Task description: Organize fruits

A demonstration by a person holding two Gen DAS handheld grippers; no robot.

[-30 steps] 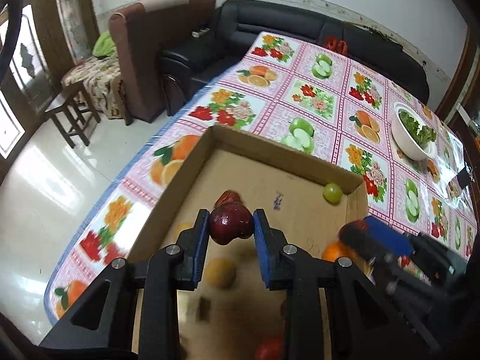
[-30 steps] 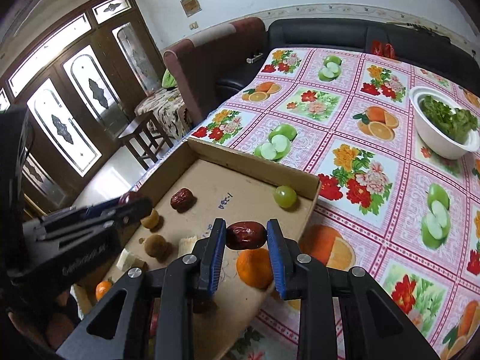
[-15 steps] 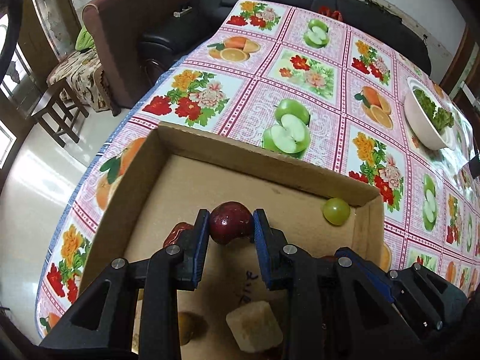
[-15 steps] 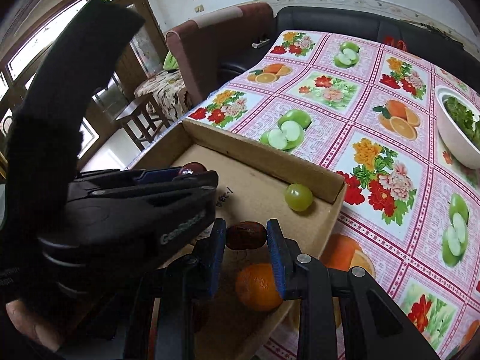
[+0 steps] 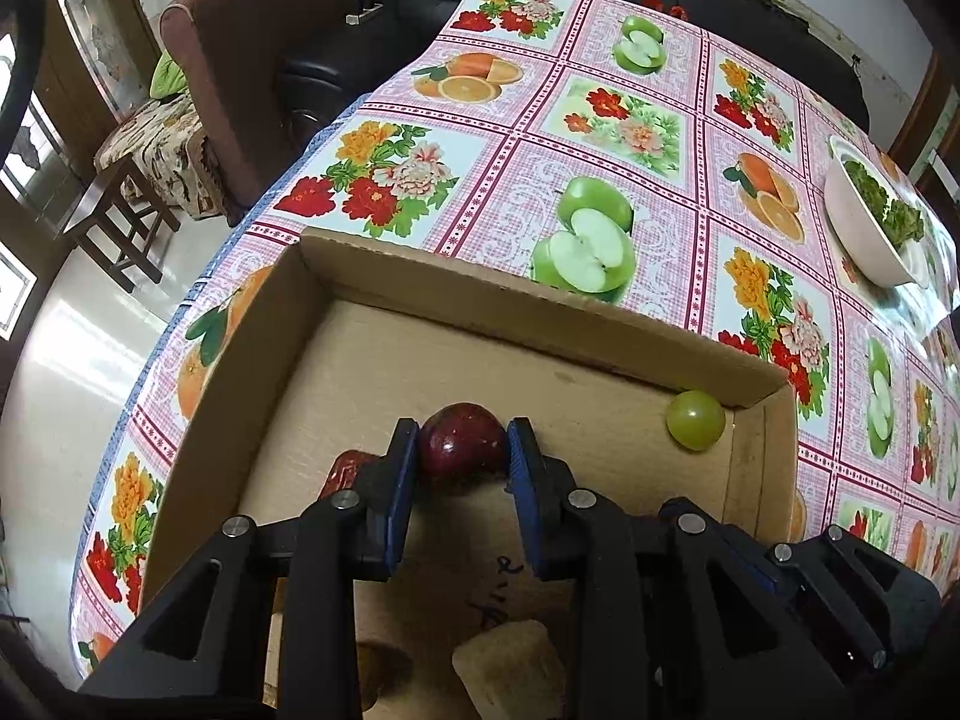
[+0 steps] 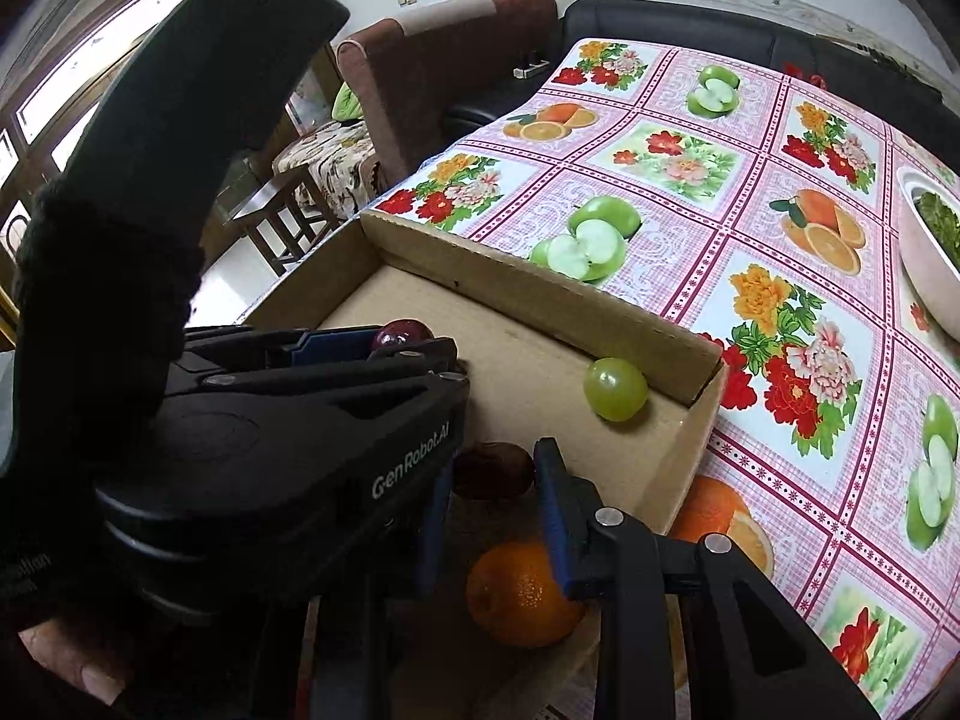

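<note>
A shallow cardboard box (image 5: 540, 306) (image 6: 540, 294) sits on the fruit-print tablecloth. My left gripper (image 5: 462, 459) is shut on a dark red round fruit (image 5: 462, 441) (image 6: 401, 333), low over the box floor near the far wall. My right gripper (image 6: 492, 501) is shut on a brown wrinkled date (image 6: 492, 471), just above an orange (image 6: 522, 594) in the box. A green grape (image 5: 695, 420) (image 6: 616, 397) lies in the far right corner. Another red date (image 5: 345, 471) lies by the left gripper's left finger. The left gripper's body (image 6: 288, 420) hides the right gripper's left finger.
A tan cube (image 5: 510, 672) lies on the box floor under the left gripper. A white bowl of greens (image 5: 864, 240) (image 6: 927, 276) stands on the table at far right. A sleeved hand (image 6: 120, 240) holds the left gripper. Sofas and a stool stand beyond the table's edge.
Both grippers have sunk into the box and moved toward its far wall, each still holding its fruit. The left gripper has come across the left half of the right wrist view.
</note>
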